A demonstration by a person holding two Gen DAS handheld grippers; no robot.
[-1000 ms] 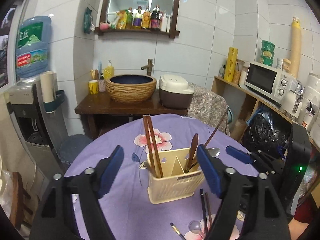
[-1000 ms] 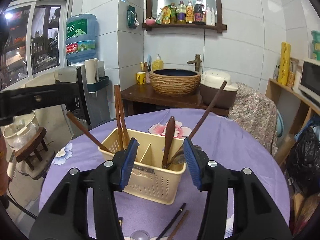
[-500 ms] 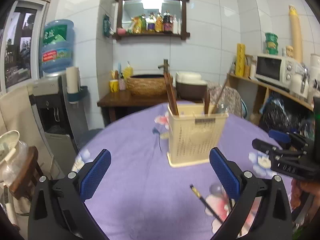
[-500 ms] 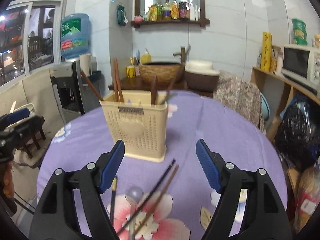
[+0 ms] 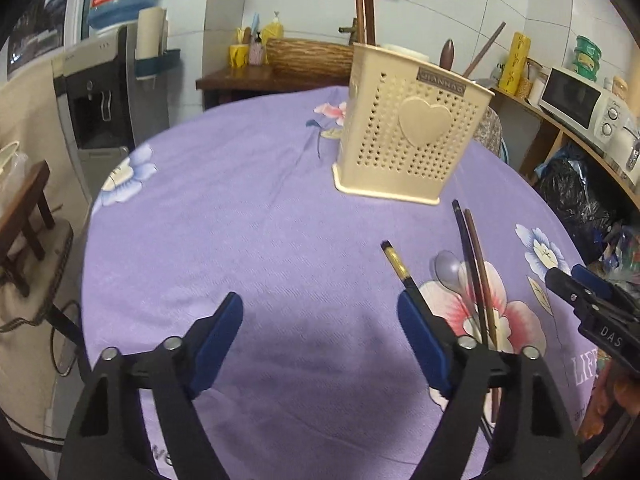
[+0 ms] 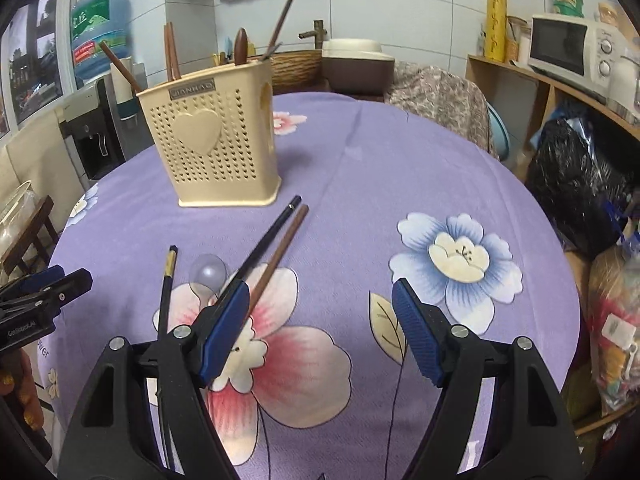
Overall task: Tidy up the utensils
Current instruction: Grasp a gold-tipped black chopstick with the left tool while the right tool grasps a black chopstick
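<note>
Both grippers hang low over the table [image 5: 240, 208], jaws wide and holding nothing. Left gripper [image 5: 320, 334]: holder [image 5: 408, 136] ahead, chopsticks [image 5: 474, 264] and spoon [image 5: 448, 266] beside its right finger. Right gripper [image 6: 320, 328]: chopsticks [image 6: 276, 236] pass under its left finger.

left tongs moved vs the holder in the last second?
Yes. The left tongs pulled back from the utensil holder: a second ago they straddled it, now it stands far ahead, up and right.
</note>
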